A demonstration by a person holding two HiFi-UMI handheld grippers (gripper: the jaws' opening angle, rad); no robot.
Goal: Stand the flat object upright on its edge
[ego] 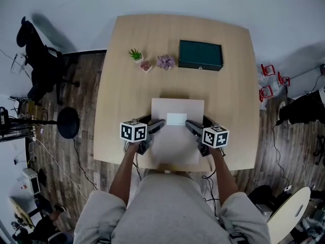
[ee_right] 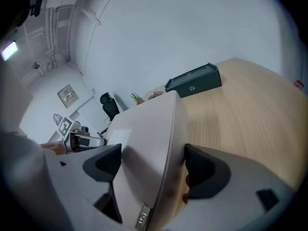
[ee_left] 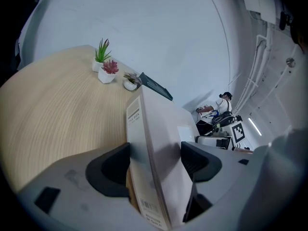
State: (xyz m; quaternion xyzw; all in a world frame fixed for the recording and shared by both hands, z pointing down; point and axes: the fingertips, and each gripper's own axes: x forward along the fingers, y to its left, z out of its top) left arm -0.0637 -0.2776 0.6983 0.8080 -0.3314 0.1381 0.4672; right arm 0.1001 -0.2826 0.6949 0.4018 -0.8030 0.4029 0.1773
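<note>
Both grippers are clamped on the flat file box (ego: pixel 176 136): the left gripper (ego: pixel 155 126) pinches its left side edge and the right gripper (ego: pixel 193 127) its right side edge. In each gripper view the jaws sit across the box's thickness with the panel filling the gap, so neither is empty. My read on why it's symmetric: opposed side grips let the box pivot about its far edge without twisting, and keep the bottom edge free to seat on the table (ego: pixel 228 60). The box sits on the person's side of the green case (ego: pixel 200 55), well apart from it and roughly centred in front of it. Its broad face tilts up toward the head camera, not yet vertical, and I can't tell if the far edge touches the wood. Three small potted plants (ego: pixel 147 62) stand just left of the green case, out of the swing path. Looks mid-tilt; the risk is the edge skating on smooth wood.
</note>
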